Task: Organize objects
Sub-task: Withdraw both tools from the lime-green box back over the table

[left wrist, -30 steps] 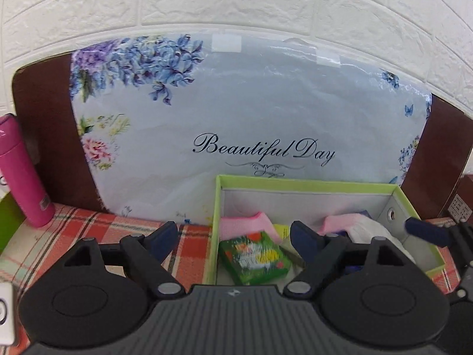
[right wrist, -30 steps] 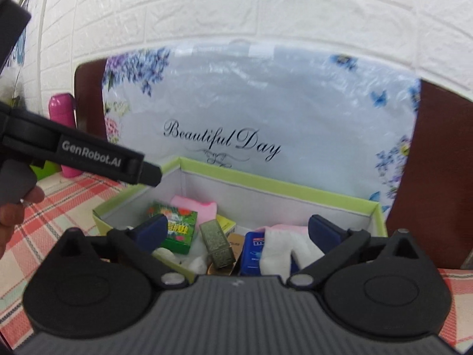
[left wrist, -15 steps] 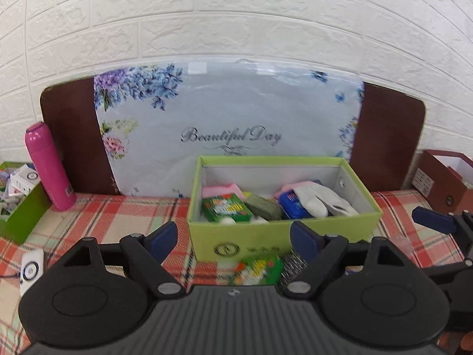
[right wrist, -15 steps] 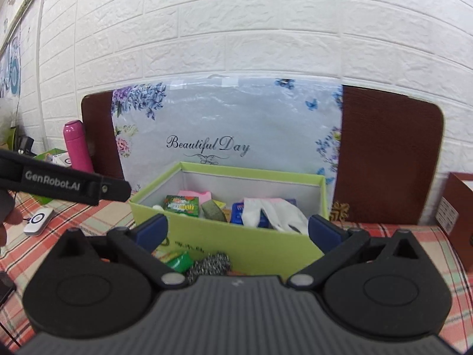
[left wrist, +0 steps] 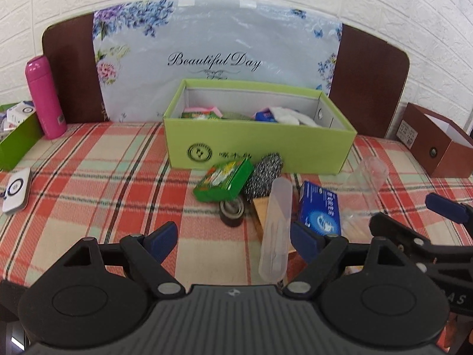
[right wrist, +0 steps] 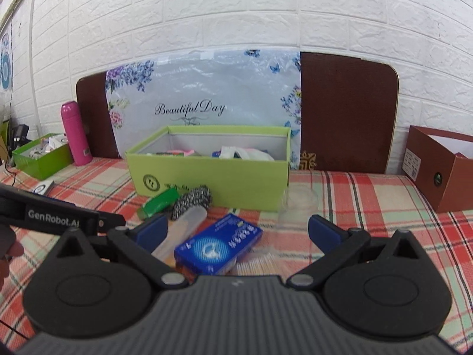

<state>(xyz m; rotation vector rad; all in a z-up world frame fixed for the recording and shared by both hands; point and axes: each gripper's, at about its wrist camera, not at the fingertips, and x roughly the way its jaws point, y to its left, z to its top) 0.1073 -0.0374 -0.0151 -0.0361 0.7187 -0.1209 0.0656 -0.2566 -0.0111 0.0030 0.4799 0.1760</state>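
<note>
Grippers pulled back from green box (left wrist: 260, 145) since 1 s ago: left gripper (left wrist: 233, 236) & right gripper (right wrist: 236, 230) both wide, empty. Blue packet (right wrist: 218, 244), green packet (left wrist: 224, 180), scourer (left wrist: 263, 174) lie on counter (left wrist: 88, 183) before box; next pick likely.

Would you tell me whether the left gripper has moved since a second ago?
Yes. The left gripper has backed away from the green box, which now sits farther off.

Green box (left wrist: 260, 145) wall hides most of its contents.
</note>
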